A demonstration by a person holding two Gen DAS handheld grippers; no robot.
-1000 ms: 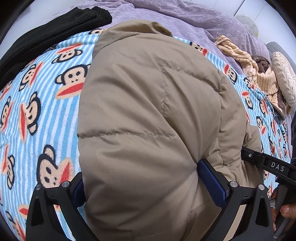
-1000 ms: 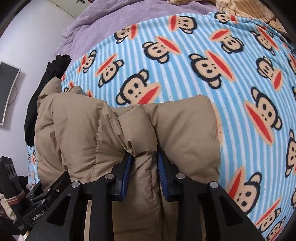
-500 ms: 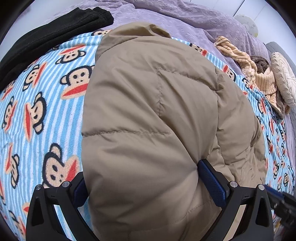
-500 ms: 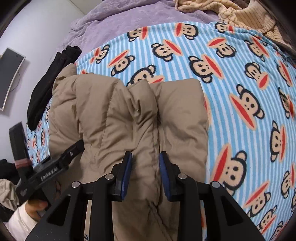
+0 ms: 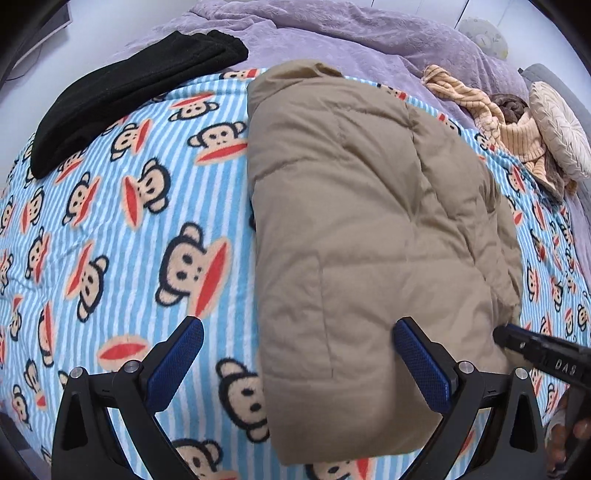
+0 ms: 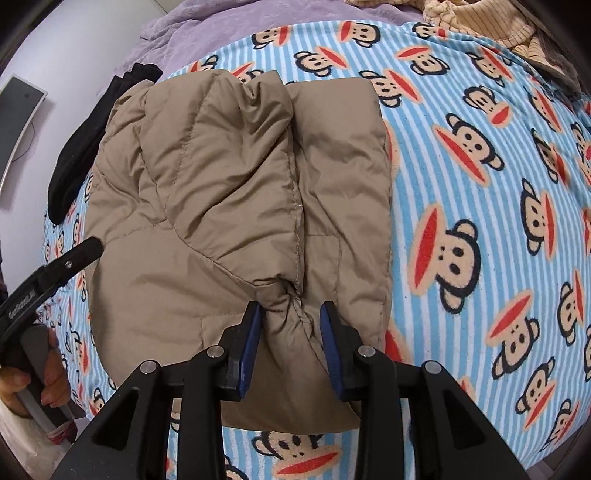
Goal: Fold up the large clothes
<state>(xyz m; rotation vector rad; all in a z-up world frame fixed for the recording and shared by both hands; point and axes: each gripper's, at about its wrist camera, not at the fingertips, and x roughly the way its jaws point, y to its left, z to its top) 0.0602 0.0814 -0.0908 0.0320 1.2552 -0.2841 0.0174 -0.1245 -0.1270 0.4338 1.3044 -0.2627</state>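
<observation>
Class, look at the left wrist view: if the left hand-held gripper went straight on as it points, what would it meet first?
Probably the tan padded jacket, near its left edge, with the monkey-print blanket right beside; depth is unclear.

The left gripper (image 5: 295, 363) has let go of the jacket (image 5: 369, 229) and lifted off to its left; its jaws now stand wide over the blanket (image 5: 110, 229). The right gripper (image 6: 290, 332) has been opening, a jacket fold between its pads.

Bed under a monkey-print blanket (image 5: 110, 221)

Beyond the jaws: purple quilt (image 5: 351, 33), round cushion (image 5: 561, 136), pale wall (image 6: 66, 48) further left.
</observation>
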